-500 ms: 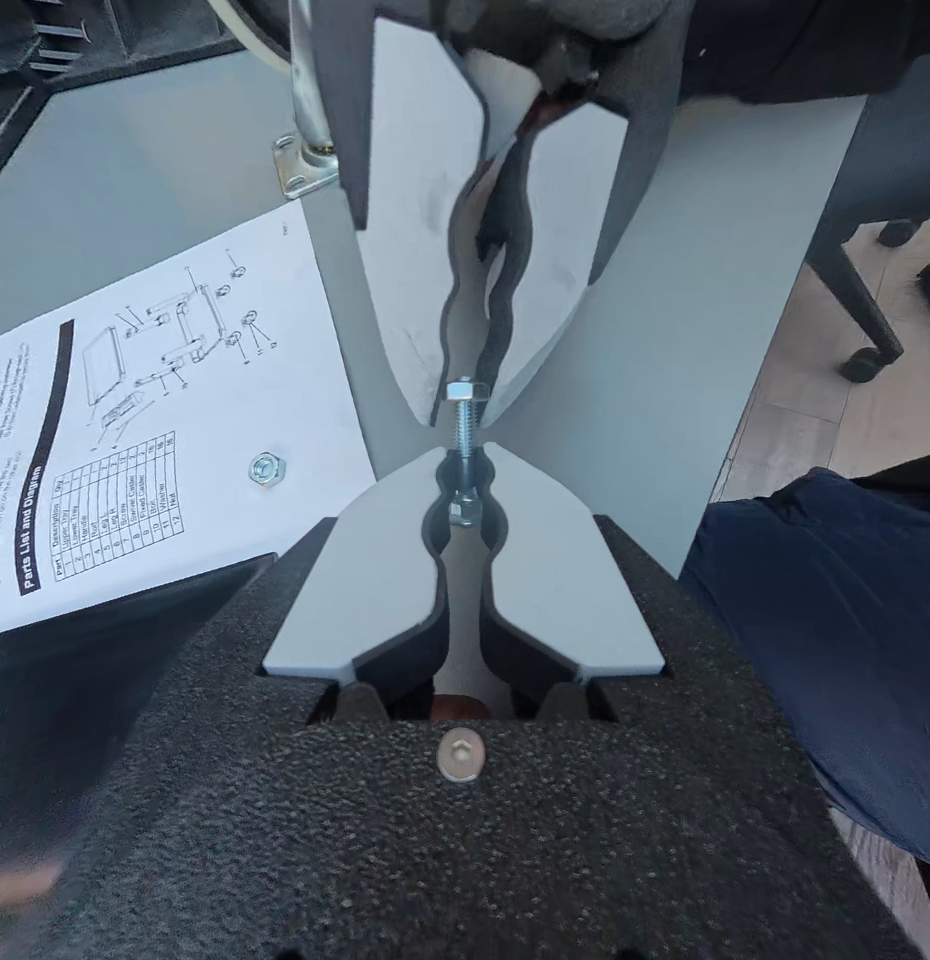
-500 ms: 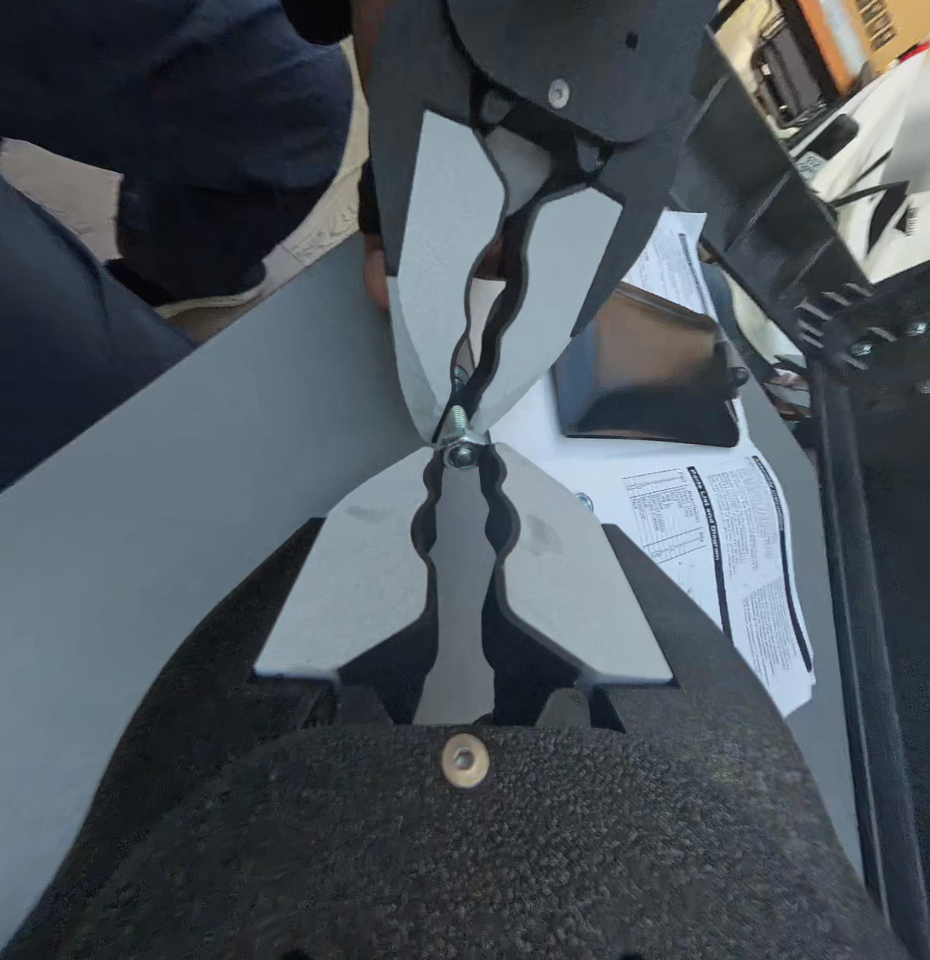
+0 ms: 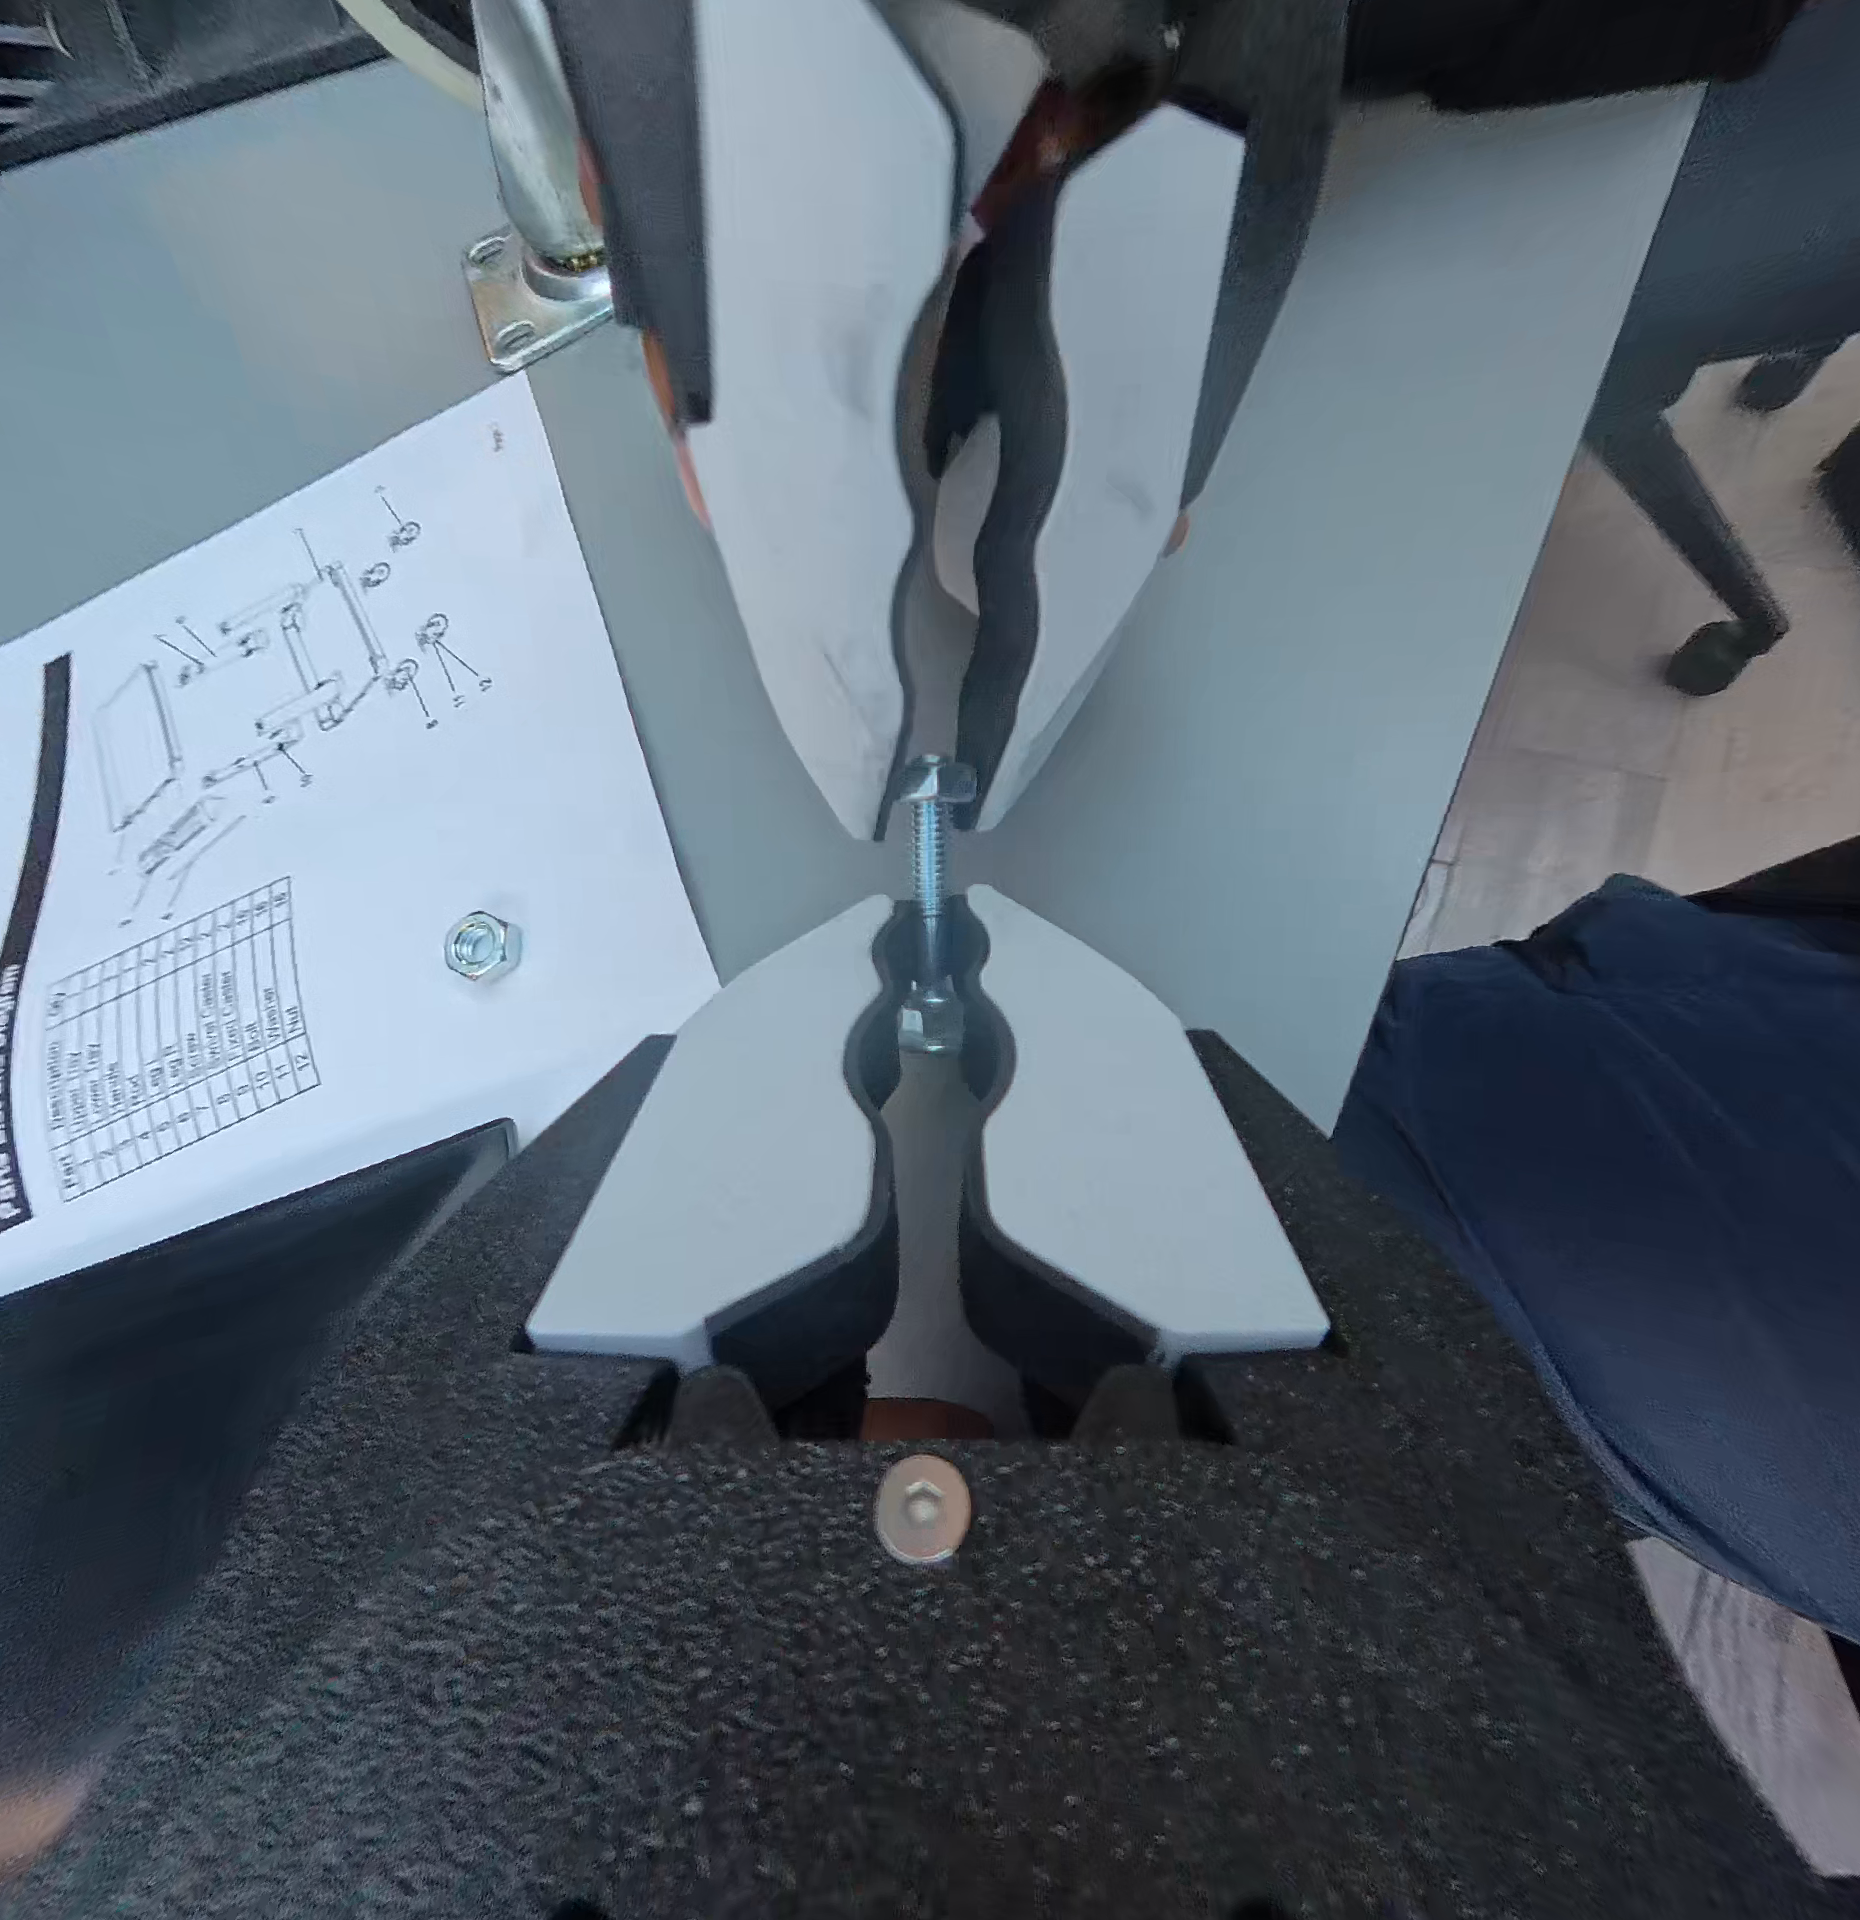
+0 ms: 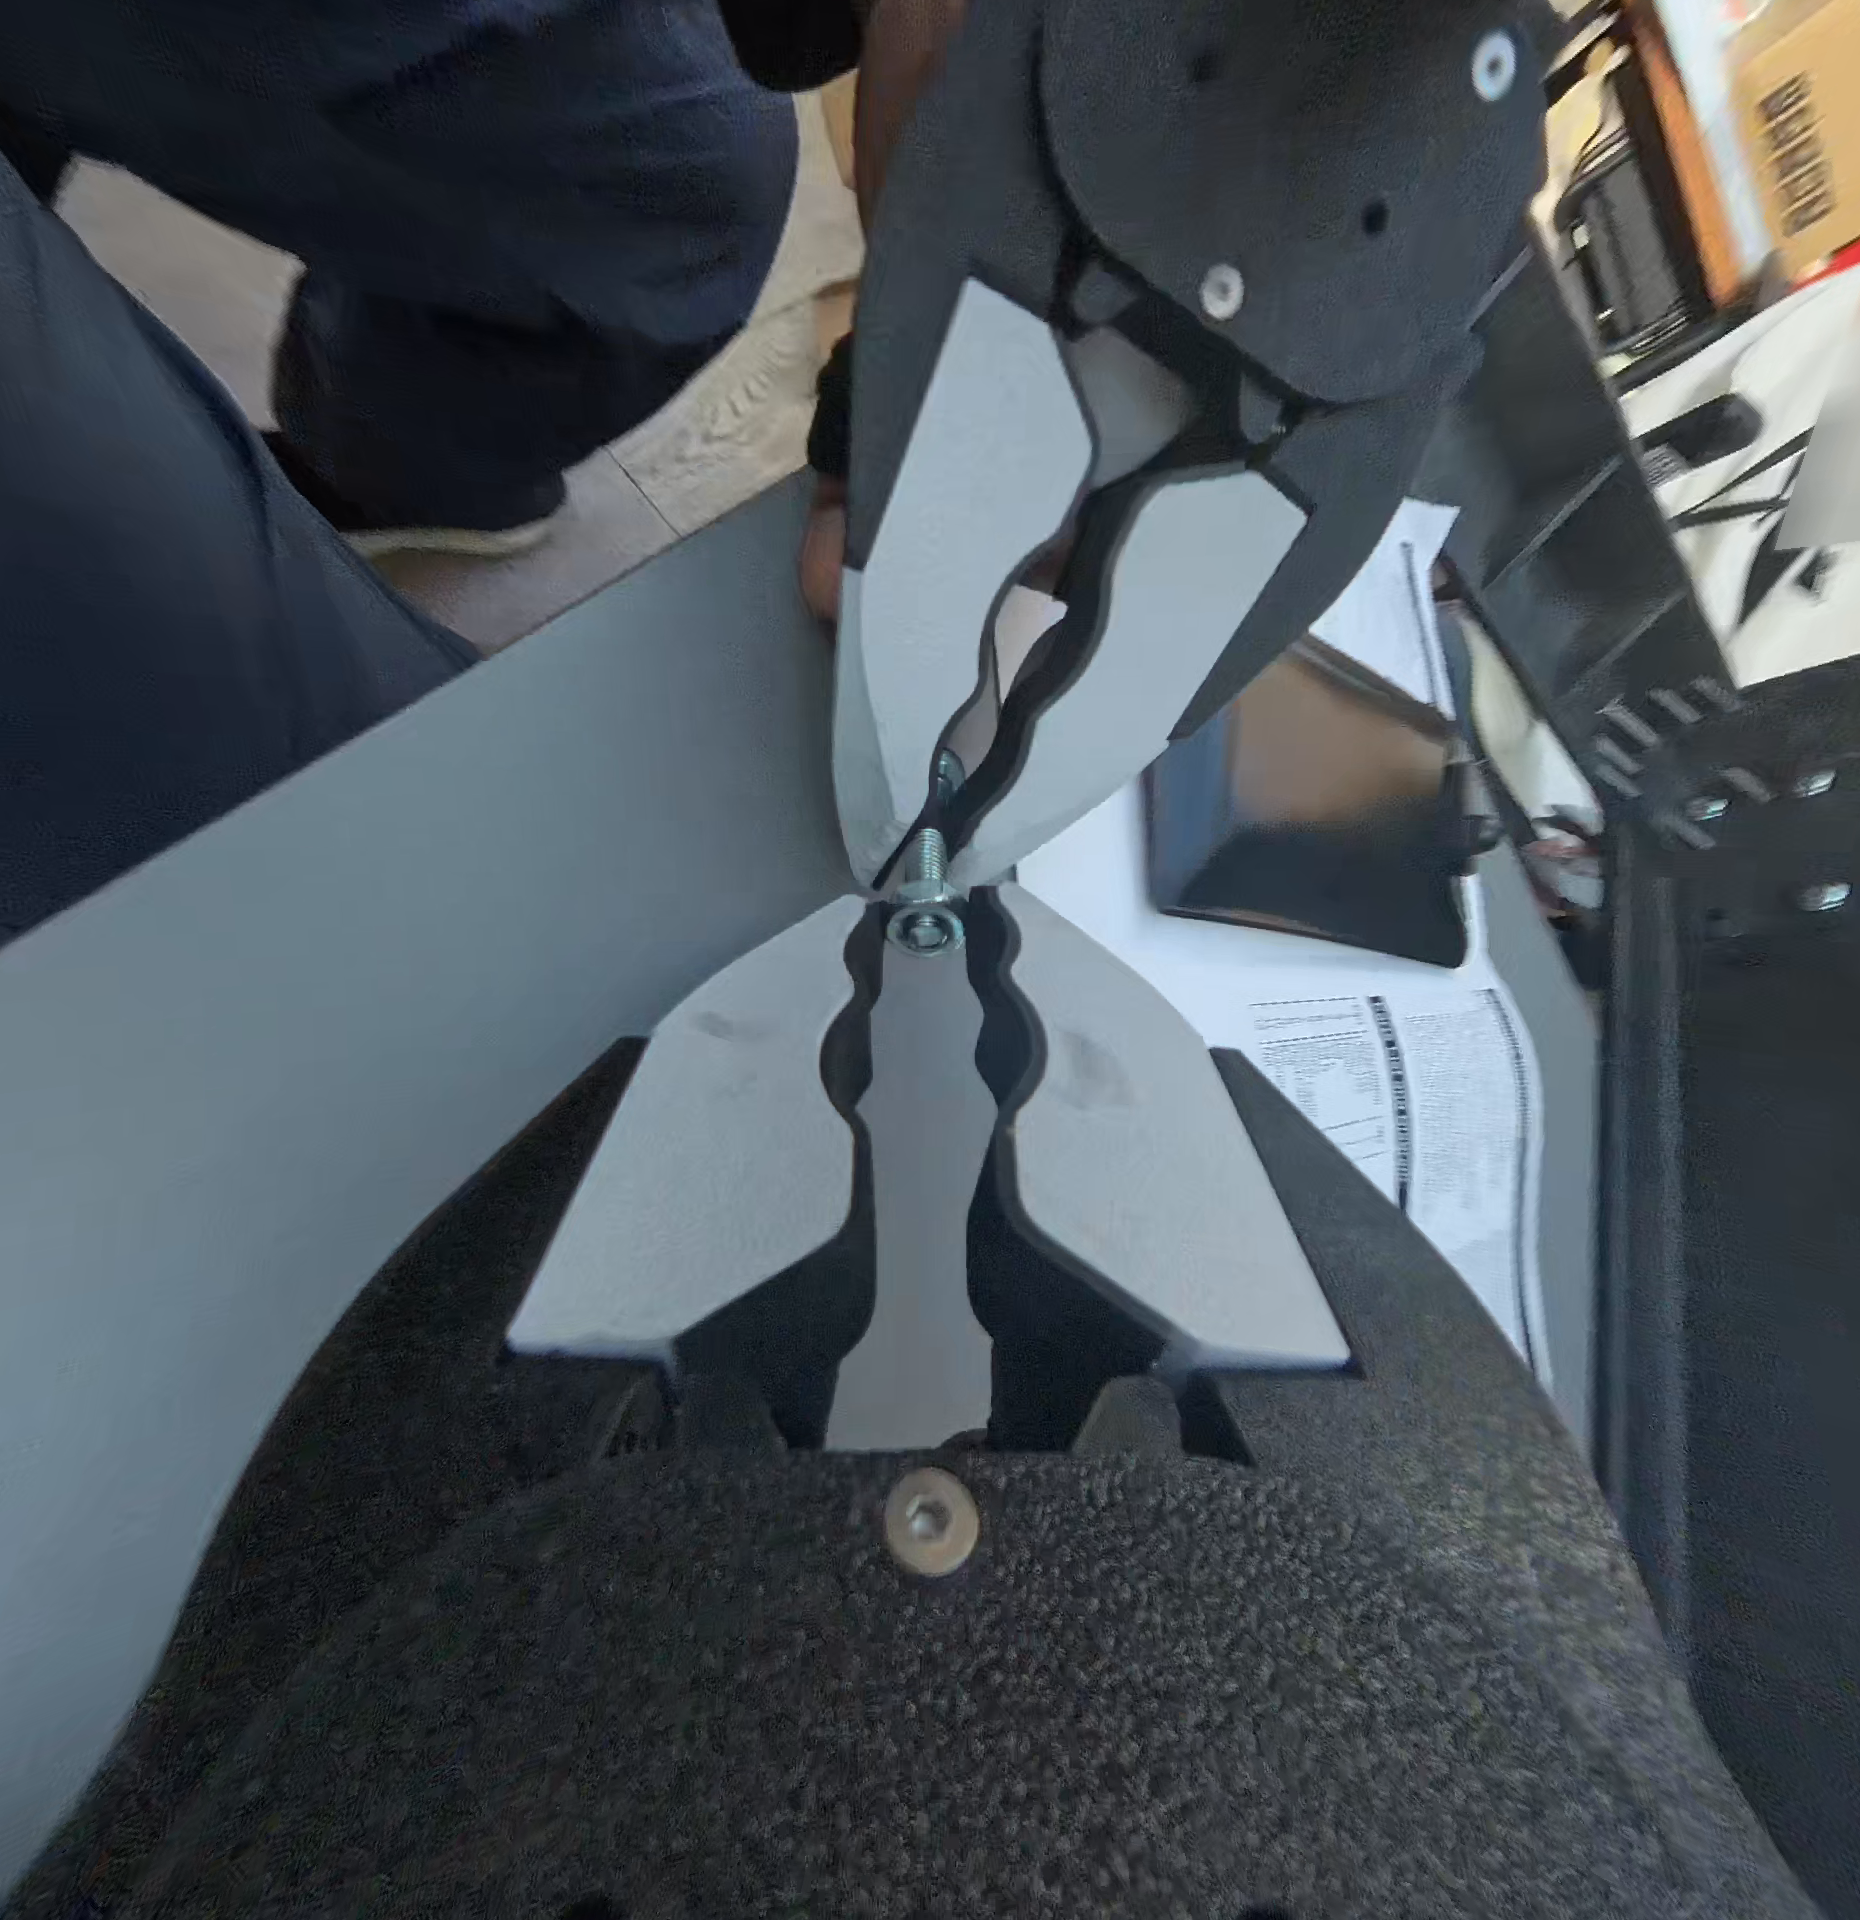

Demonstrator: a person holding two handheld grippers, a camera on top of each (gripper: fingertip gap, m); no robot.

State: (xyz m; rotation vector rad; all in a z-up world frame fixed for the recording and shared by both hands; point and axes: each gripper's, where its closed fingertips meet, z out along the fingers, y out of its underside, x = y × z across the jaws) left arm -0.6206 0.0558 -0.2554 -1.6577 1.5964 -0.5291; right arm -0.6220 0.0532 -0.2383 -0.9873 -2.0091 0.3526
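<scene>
Your left gripper was closed on the zinc-plated bolt, its head lodged in the scalloped hollow behind the tips and the threaded shank jutting out toward the far side. Your right gripper met it tip to tip, clamped on a hex nut sitting on the shank's end. Both hung over the grey table. To the left lay a parts sheet with a loose nut on it, and farther off a caster plate.
</scene>
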